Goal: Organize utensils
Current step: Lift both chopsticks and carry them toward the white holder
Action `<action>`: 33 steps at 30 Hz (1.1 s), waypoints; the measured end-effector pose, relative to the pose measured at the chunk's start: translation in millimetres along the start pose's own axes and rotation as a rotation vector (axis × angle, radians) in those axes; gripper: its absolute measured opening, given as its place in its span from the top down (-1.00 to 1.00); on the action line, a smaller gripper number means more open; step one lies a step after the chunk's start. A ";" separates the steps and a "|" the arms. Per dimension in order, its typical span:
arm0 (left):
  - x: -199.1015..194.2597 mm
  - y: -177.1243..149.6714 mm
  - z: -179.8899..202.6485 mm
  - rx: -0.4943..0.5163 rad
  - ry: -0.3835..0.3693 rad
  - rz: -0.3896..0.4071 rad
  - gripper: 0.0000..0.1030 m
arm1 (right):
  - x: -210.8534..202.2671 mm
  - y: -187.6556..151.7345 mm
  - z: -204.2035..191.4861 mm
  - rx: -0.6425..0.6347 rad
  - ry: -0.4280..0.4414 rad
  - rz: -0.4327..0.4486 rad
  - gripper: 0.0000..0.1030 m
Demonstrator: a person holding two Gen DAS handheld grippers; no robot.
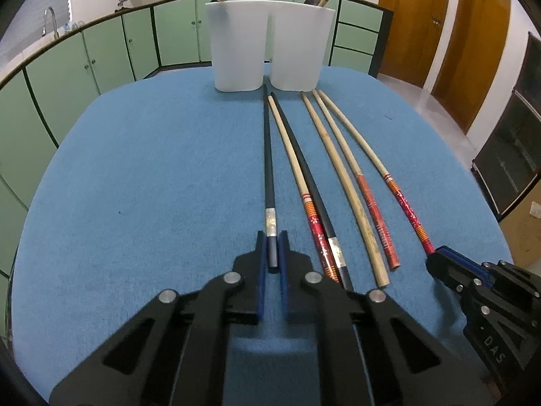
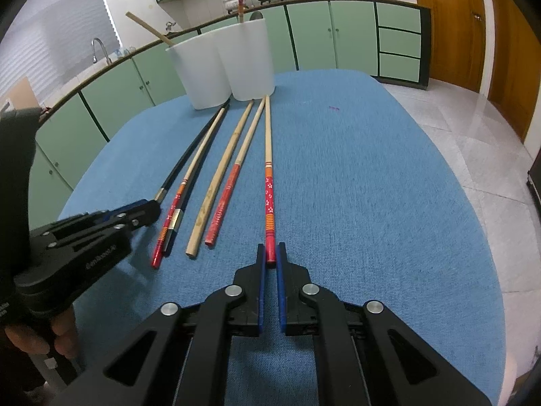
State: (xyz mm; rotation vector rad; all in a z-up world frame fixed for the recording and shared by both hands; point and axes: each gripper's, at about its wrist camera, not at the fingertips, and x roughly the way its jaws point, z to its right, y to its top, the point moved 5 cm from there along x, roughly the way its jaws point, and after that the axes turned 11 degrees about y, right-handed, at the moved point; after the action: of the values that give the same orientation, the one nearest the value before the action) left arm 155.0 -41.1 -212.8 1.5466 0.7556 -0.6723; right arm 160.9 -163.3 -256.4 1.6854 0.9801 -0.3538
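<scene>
Left gripper (image 1: 272, 248) clamped on near end of black chopstick (image 1: 268, 155), leftmost on blue cloth (image 1: 135, 186). Rightward: red-handled and black pair touching, plain bamboo stick (image 1: 341, 182), another red-handled one. Far right: right gripper (image 2: 270, 253) pinched on flowered red chopstick (image 2: 268, 186). Two white holders (image 1: 267, 44) at far edge. Risk judged: thin end grips, so sticks might pivot, slip, or nudge neighbours.

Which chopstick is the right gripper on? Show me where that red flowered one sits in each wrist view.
Left wrist: red flowered chopstick is rightmost on the cloth, its end at the right gripper.
Right wrist: centre, its end between the blue pads.
Shared landmark: the white holder.
</scene>
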 end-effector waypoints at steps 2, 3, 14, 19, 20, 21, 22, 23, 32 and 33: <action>-2.0 -0.7 -3.2 -0.012 -0.012 -0.007 0.89 | -0.9 0.0 -0.7 0.002 -0.001 0.002 0.89; -2.9 -0.9 -4.3 -0.015 -0.015 -0.009 0.89 | -1.9 0.0 -1.1 0.002 -0.001 0.003 0.89; -68.8 22.1 -32.1 -0.016 -0.022 0.127 0.89 | -54.3 35.4 -14.8 -0.076 -0.042 0.120 0.89; -103.7 46.7 -40.3 -0.028 -0.034 0.222 0.89 | -88.0 63.0 -24.0 -0.122 -0.044 0.206 0.89; -109.4 51.5 -41.2 -0.033 -0.041 0.237 0.89 | -94.7 69.4 -26.7 -0.134 -0.044 0.223 0.89; -114.7 56.4 -41.7 -0.037 -0.049 0.251 0.89 | -98.9 73.6 -29.1 -0.140 -0.042 0.234 0.89; -118.8 59.3 -42.1 -0.036 -0.052 0.262 0.89 | -106.4 81.6 -31.9 -0.147 -0.029 0.253 0.89; -123.6 64.0 -41.8 -0.034 -0.056 0.275 0.89 | -111.8 87.7 -33.2 -0.148 -0.017 0.265 0.89; -149.7 101.1 -41.2 -0.029 -0.077 0.342 0.89 | -136.1 135.1 -44.1 -0.164 0.051 0.306 0.89; -151.1 103.4 -41.8 -0.029 -0.078 0.346 0.89 | -138.2 141.1 -46.2 -0.176 0.051 0.309 0.89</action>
State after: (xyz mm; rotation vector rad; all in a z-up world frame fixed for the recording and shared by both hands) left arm 142.6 -18.8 -26.8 1.5665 0.4220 -0.4585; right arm 171.2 -188.3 -55.5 1.6579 0.7486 -0.0195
